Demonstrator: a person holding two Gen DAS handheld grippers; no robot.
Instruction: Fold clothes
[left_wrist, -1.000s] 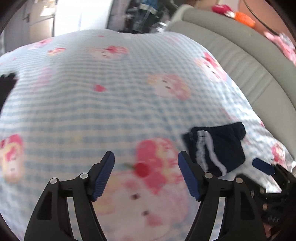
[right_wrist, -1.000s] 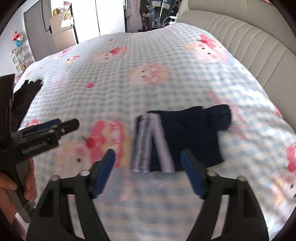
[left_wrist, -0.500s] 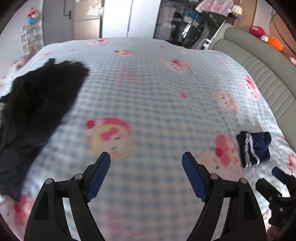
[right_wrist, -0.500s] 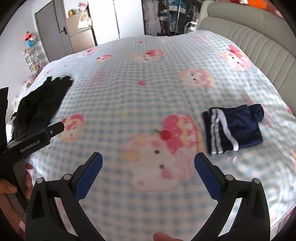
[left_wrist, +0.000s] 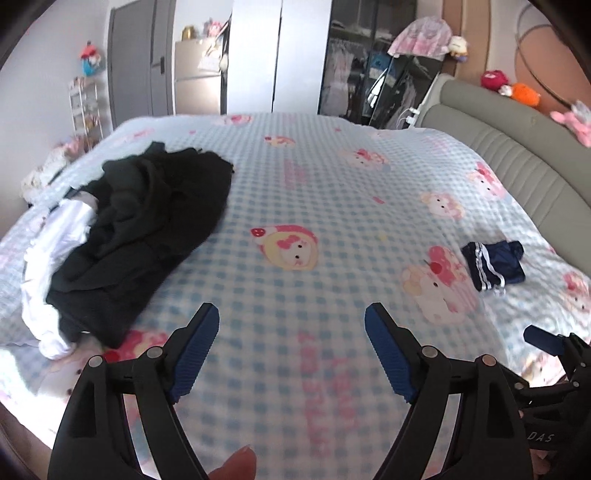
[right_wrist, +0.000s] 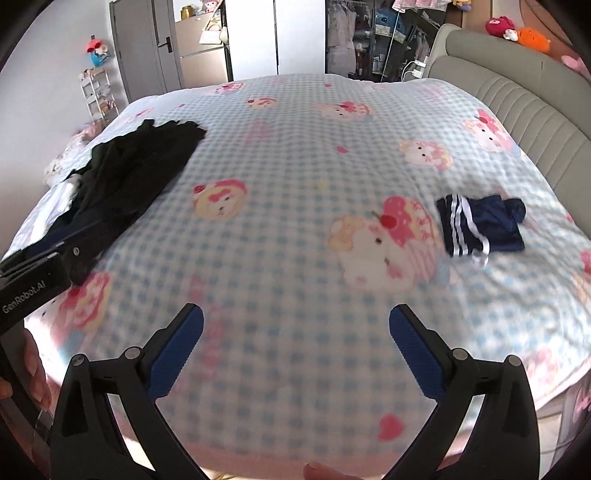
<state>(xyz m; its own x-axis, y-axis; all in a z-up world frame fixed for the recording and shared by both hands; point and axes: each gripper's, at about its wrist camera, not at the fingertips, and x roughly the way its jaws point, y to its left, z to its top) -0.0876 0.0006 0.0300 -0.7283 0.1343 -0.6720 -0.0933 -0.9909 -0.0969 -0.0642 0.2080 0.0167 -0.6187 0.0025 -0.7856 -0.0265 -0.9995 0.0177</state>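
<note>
Bedroom; a bed (left_wrist: 332, 177) is lying under a blue-checked sheet with pink cartoon prints, a grey padded headboard (left_wrist: 517, 155) running along its right side, a wardrobe and a grey door standing at the back. A folded pair of navy shorts (left_wrist: 493, 264) with white side stripes is sitting on the sheet near the headboard side, well apart from both tools. A pile of black clothes (left_wrist: 147, 229) is lying crumpled on the left part of the bed, partly covering a white garment (left_wrist: 55, 251) at the bed's left edge. The left hand-held gripper (left_wrist: 291, 347) is hovering over bare sheet, jaws spread wide, grasping nothing. The right hand-held gripper (right_wrist: 295, 349) is likewise hanging released over the sheet, nothing between its blue pads (right_wrist: 177, 350). The shorts (right_wrist: 480, 225) are lying ahead and to the right of it, the black pile (right_wrist: 129, 177) to its left.
</note>
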